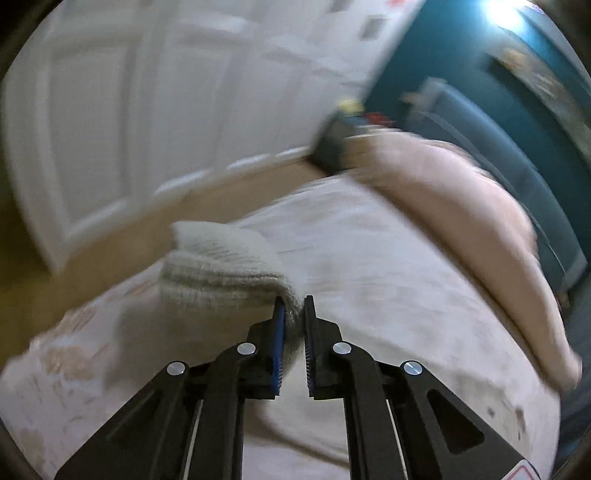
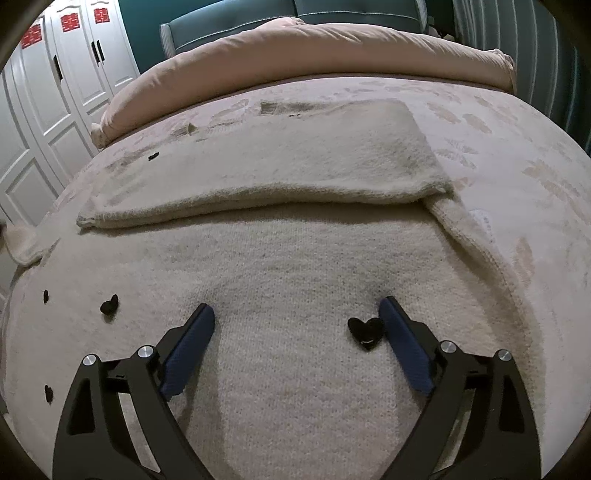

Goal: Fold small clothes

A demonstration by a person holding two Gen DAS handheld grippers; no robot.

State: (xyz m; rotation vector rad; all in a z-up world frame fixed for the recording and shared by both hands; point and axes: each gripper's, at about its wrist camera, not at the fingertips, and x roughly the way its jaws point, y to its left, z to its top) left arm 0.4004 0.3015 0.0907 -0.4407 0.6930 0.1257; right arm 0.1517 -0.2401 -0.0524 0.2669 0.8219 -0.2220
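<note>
A cream knit sweater (image 2: 295,258) with small black hearts (image 2: 366,333) lies spread on the bed (image 2: 517,147), one sleeve folded across its upper part. Behind the sweater a pink duvet (image 2: 314,51) lies bunched before a teal headboard (image 2: 354,11); white wardrobe doors (image 2: 74,74) stand left. The right gripper (image 2: 297,314) rests wide open on the sweater. The left gripper (image 1: 293,306) pinches a ribbed knit cuff (image 1: 221,269).

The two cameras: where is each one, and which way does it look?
Left wrist: sits on the left gripper, looking down past the pinched sweater cuff to the bed and wardrobe doors.
Right wrist: sits on the open right gripper, looking down over the sweater toward the pink duvet.
Both show the bed.
</note>
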